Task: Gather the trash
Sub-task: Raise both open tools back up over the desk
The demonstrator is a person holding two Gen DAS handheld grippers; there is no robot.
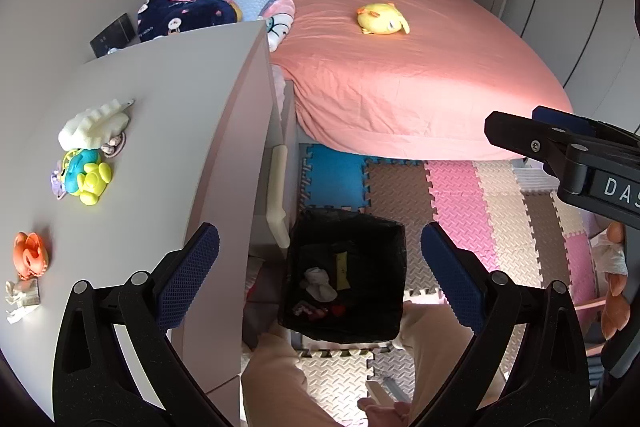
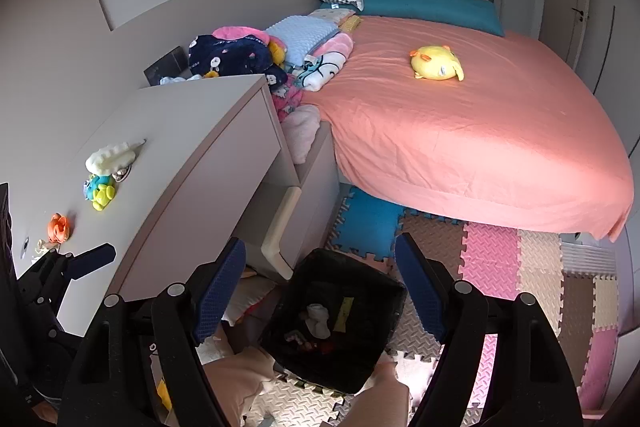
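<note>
The black bag-lined trash bin [image 1: 344, 275] stands on the foam puzzle-mat floor [image 1: 472, 211], right below both of your tools, between the pale grey desk [image 1: 160, 131] and the bed with the salmon-pink sheet [image 1: 420, 67]. Inside it you can see a crumpled white sock-like piece [image 1: 320, 283], a yellow strip [image 1: 342, 271] and some small red bits near the bottom. Your left gripper [image 1: 320, 281] hangs over the bin with its blue pads spread wide and nothing between them. Your right gripper [image 2: 320, 287] also points down at the bin, jaws apart and empty. Your trouser legs [image 1: 280, 379] flank the near edge of the bin.

On the desk top lie a cream plush toy [image 1: 94, 123], a yellow-and-blue plastic toy [image 1: 86, 177], an orange flower-shaped thing [image 1: 30, 253] and a small white scrap [image 1: 20, 301] near your left tool. A yellow plush chick [image 1: 382, 19] rests on the bed.
</note>
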